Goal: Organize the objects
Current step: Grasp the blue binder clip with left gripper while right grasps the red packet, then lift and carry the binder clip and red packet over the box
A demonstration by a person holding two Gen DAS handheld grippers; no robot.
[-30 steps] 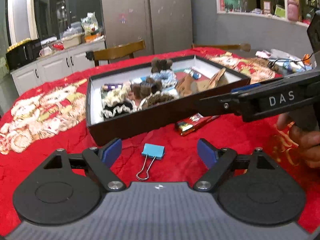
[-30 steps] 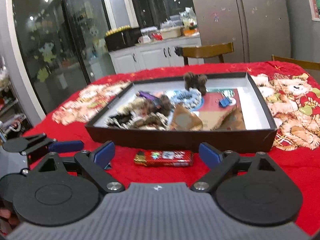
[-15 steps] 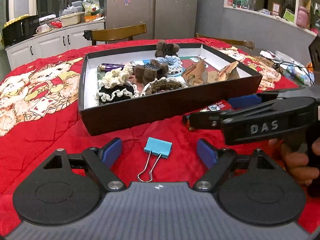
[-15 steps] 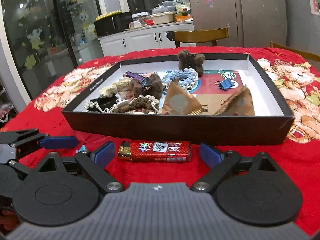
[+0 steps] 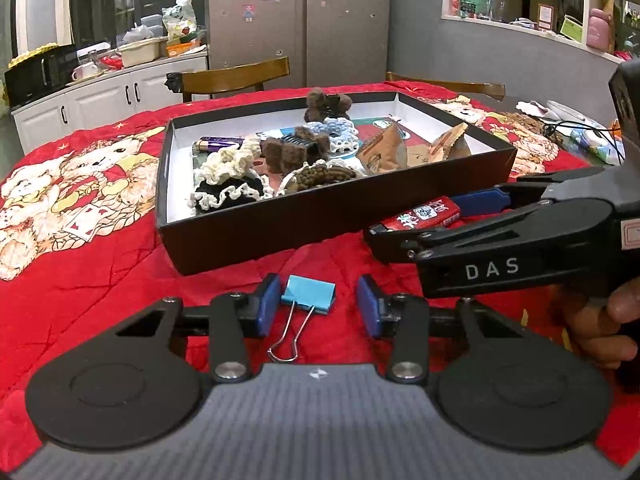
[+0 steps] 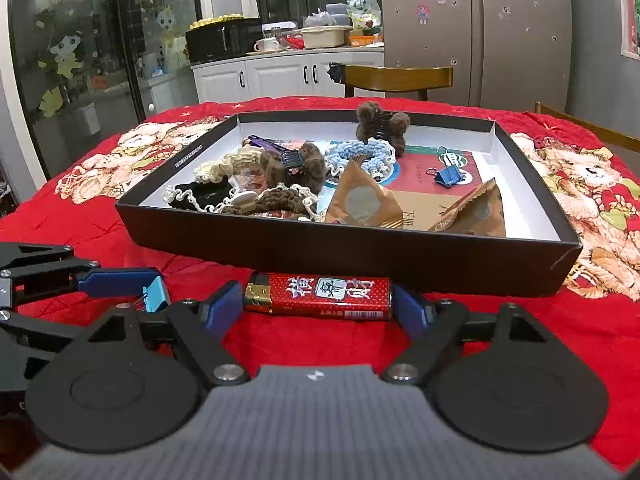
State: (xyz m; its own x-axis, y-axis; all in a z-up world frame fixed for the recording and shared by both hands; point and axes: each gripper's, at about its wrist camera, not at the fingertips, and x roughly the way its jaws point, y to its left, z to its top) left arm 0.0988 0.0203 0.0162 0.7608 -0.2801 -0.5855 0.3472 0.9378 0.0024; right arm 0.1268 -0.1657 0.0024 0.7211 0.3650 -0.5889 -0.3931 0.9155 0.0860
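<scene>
Closing in on both sides: on the left wrist view the left tongs (image 5: 317, 306) have just been narrowing, the blue pads far nearer each other than a second ago, with the clip (image 5: 308, 299) now between them. Its left edge meets the left pad (image 5: 267, 304), while a strip of red cloth (image 5: 100, 280) shows before the right pad, so it's bracketed, not yet pinched. The wire handles trail back toward the camera, flat on the cloth. That reads as a pickup about to land, with the box (image 5: 340, 216) just beyond as the likely home. Beside it, the right tongs (image 5: 472, 216) reach in from the right over the lighter (image 5: 420, 216). Over to the right wrist view: these tongs (image 6: 318, 306) have also just been drawing in, less sharply, and the lighter (image 6: 320, 291) lies crosswise between the pads, its ends at or just short of each. Whether they press, I can't tell; it sits on the cloth just before the box wall (image 6: 360, 256). Far left, the left tongs (image 6: 120, 282) sit at the clip (image 6: 154, 298).
</scene>
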